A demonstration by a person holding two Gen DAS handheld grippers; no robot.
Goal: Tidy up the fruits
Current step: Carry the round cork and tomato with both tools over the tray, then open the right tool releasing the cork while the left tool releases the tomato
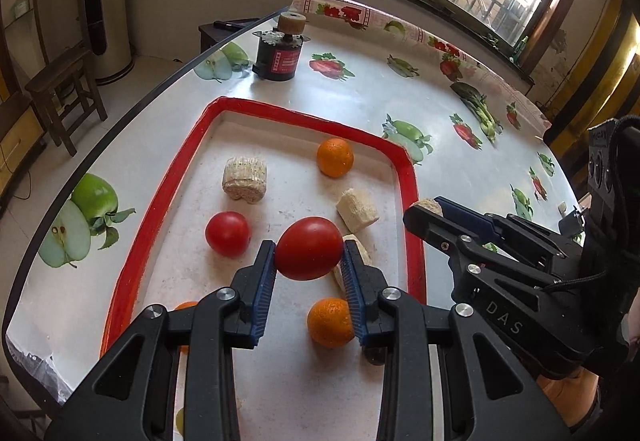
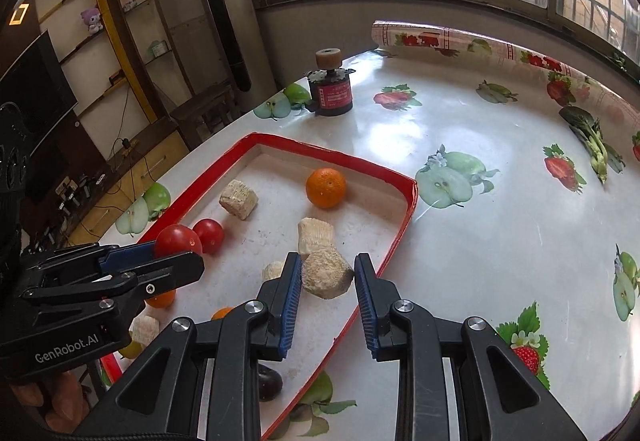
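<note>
A red-rimmed tray [image 1: 414, 201] [image 2: 406, 217] holds tomatoes, oranges and pale fibrous loofah chunks. My left gripper [image 1: 309, 254] is shut on a red tomato [image 1: 309, 248] and holds it above the tray; it also shows in the right wrist view [image 2: 176, 239]. A second tomato [image 1: 228, 233] [image 2: 209, 235] lies to its left. My right gripper [image 2: 328, 275] is shut on a loofah chunk [image 2: 326, 273] over the tray's right edge; the chunk also shows in the left wrist view [image 1: 428, 207]. Oranges lie at the tray's far side [image 1: 335, 157] [image 2: 325, 187] and near side [image 1: 330, 322].
A black motor with a cork wheel [image 1: 280, 49] [image 2: 331, 89] stands at the table's far edge. More loofah chunks [image 1: 245, 179] [image 2: 316, 235] and a dark plum [image 2: 269, 383] lie in the tray. The fruit-print tablecloth [image 2: 500, 201] spreads right. A wooden stool [image 1: 64, 97] stands left of the table.
</note>
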